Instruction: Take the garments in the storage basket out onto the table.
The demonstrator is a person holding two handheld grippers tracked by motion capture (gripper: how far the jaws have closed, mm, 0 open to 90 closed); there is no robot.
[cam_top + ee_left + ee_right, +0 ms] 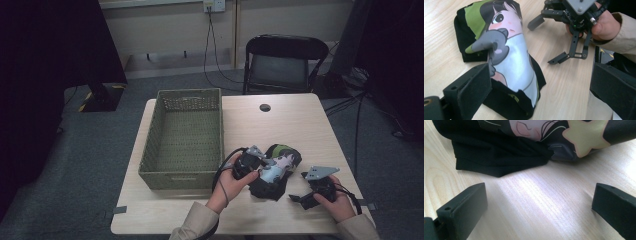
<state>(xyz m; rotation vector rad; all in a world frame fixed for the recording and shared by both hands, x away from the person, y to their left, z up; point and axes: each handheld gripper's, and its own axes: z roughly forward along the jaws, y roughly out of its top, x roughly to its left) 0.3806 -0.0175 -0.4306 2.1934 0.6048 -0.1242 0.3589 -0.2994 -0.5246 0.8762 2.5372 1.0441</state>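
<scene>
Beside the green woven basket (182, 140), on its right, your left gripper (253, 167) lies against the folded black printed garment (276, 170), jaws spread wide; in the left gripper view one pad (475, 87) touches the near edge of the cloth while the other stands well clear of it, so nothing is clamped yet. Further from the basket, your right gripper (304, 196) rests low over the table (295, 125), also spread wide and empty, its jaws aimed at the dark hem of the garment, near it but apart. The garment lies flat on the table, just beside the basket's right wall, with the cartoon print facing up.

Judged from this layout, the step in hand is the grasp on the garment, ahead of a transfer into the basket. The next move calls for you to slide the left gripper's jaws around the thick folded edge and close them, and to bring the right gripper forward onto the opposite hem so the bundle lifts without unfolding.

Count: one garment, one basket holding nothing, two grippers, one table.
</scene>
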